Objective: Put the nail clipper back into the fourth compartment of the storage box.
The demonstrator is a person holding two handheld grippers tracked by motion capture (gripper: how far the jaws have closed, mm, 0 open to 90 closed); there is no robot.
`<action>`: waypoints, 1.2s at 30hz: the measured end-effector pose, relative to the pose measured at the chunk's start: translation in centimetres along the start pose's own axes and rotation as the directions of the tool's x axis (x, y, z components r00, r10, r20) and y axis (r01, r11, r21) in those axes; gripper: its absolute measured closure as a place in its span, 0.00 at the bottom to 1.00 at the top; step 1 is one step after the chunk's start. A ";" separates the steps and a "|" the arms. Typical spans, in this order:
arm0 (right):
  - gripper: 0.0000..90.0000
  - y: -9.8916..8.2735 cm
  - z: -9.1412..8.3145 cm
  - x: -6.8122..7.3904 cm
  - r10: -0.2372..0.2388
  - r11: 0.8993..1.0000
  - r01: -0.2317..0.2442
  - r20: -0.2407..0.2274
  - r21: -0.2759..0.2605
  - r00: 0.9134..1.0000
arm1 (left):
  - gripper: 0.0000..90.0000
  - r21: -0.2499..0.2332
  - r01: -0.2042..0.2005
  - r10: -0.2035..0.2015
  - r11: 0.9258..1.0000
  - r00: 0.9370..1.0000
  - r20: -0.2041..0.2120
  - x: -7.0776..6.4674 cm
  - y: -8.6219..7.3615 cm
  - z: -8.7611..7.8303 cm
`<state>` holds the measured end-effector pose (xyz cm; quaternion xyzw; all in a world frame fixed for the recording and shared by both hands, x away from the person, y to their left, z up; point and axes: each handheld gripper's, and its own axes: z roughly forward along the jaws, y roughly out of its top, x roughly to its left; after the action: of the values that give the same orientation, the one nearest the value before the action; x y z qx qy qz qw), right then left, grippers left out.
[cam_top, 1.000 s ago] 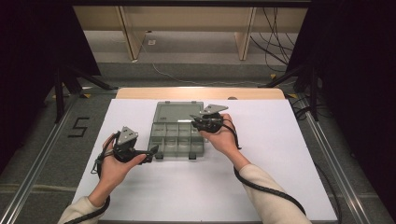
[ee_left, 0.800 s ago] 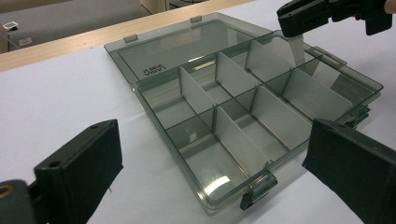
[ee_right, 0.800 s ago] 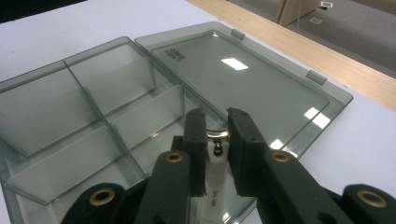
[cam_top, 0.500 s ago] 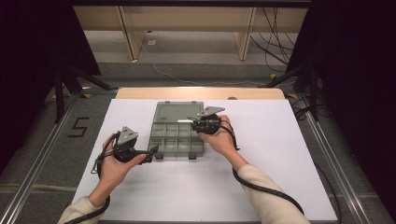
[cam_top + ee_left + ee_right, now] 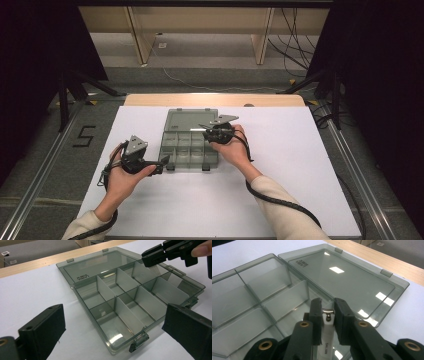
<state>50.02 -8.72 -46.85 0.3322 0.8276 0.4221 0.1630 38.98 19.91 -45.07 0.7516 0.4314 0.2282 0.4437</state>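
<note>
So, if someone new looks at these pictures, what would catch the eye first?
Probably the smoky transparent plastic organiser box in the middle of the white table, its lid lying open and flat, its divided compartments looking empty. Next, the right gripper over the box, shut on a white nail clipper with a metal tip. The left gripper hovers open at the box's near left corner.

box (image 5: 352, 285): glossy smoked clear plastic | nail clipper (image 5: 327, 333): smooth white body, shiny metal tip | table (image 5: 310, 165): matt white | far edge: wood
</note>
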 end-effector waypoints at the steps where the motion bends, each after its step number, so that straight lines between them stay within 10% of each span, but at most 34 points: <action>1: 0.87 0.0 0.0 0.0 0.002 1.000 -0.002 0.003 0.000 1.000 | 0.03 0.000 0.000 0.000 1.000 1.000 0.000 0.0 0.0 0.0; 15: 0.79 -0.4 -0.1 -0.3 0.020 1.000 -0.019 0.021 -0.005 1.000 | 0.03 0.000 0.005 -0.005 1.000 1.000 -0.005 0.0 0.0 0.0; 36: 0.33 -0.8 -5.8 -0.5 0.057 0.986 -0.060 -0.021 -0.158 0.998 | 0.06 -0.034 0.014 -0.015 0.999 1.000 -0.023 0.3 0.1 -0.1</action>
<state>46.92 -12.81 -44.06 0.3388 0.7825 0.4941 0.1696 39.09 20.16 -44.94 0.7382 0.4378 0.2411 0.4530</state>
